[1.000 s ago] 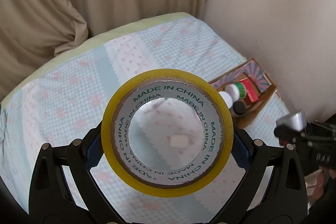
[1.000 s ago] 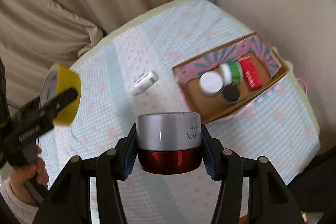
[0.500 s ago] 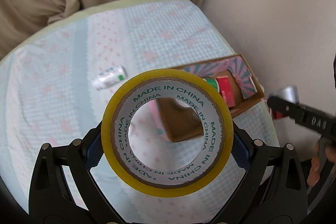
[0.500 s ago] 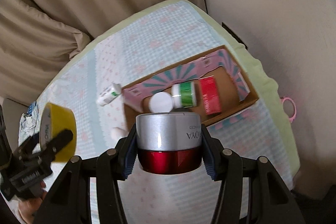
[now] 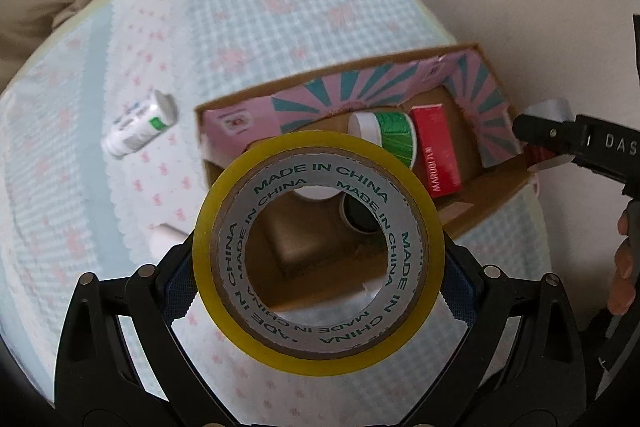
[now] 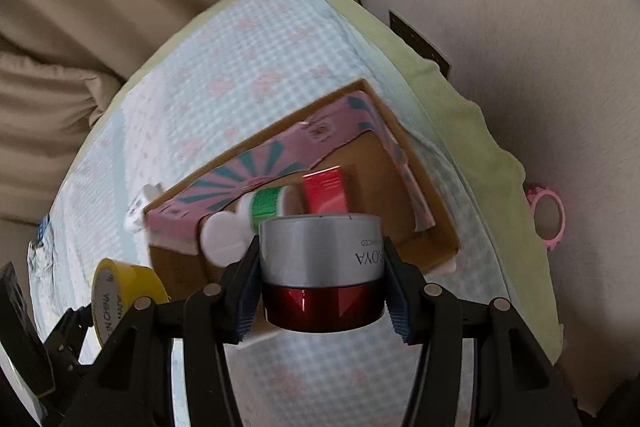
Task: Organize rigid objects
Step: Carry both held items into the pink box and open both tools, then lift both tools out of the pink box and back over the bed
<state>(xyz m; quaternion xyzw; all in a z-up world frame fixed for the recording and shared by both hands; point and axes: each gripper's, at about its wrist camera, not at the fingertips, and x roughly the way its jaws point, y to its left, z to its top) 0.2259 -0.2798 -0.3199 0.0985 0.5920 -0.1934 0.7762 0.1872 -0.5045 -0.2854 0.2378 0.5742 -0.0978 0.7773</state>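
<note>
Cardboard box (image 5: 484, 195) nearer, apparently under tape roll (image 5: 320, 311)

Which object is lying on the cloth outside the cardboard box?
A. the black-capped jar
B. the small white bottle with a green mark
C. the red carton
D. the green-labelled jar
B: the small white bottle lies on its side on the cloth, left of the cardboard box.

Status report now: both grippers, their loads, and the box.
Left gripper shut on yellow tape roll. Right gripper shut on silver-and-red jar. Both over open cardboard box; bottles and red carton inside, floor space left.
</note>
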